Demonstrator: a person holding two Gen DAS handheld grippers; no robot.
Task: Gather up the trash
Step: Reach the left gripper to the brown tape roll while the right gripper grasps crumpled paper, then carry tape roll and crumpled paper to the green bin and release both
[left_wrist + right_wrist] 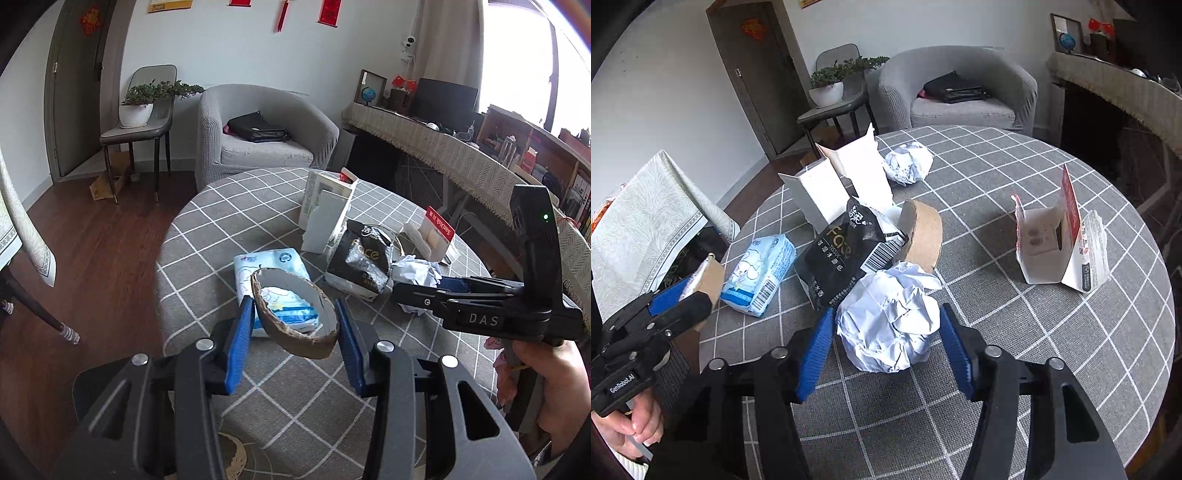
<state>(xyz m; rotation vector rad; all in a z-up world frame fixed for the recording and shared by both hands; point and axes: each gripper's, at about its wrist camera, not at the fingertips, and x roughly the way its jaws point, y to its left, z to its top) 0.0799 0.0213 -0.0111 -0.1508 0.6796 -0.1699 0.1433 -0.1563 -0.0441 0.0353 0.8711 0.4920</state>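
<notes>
Trash lies scattered over my round checked table (1052, 206), and I place it all from the black tissue pack (846, 254) near the middle. Far left of that pack, off the table's edge, my left gripper (295, 328) pinches a squashed cardboard tube (295, 325) between its blue pads, lifted clear of the cloth. Just left of the pack lies a blue-and-white wipes packet (757, 275), flat on the cloth. Behind the pack stand two torn white cartons (846, 177), open at the top; I cannot see inside them. A crumpled paper ball (908, 162) sits behind and right of the pack, beside those cartons. A cardboard ring (921, 236) leans right against the pack's right side. In front of the pack, touching it, sits a bigger paper wad (890, 317), and my right gripper (886, 343) is spread around it, a pad on each flank. I see a sliver of gap on both sides, so I am not gripping. The pack and ring crowd in close behind this wad. Well right of the pack stands a torn red-and-white box (1060, 236), its top open; its inside looks bare.
</notes>
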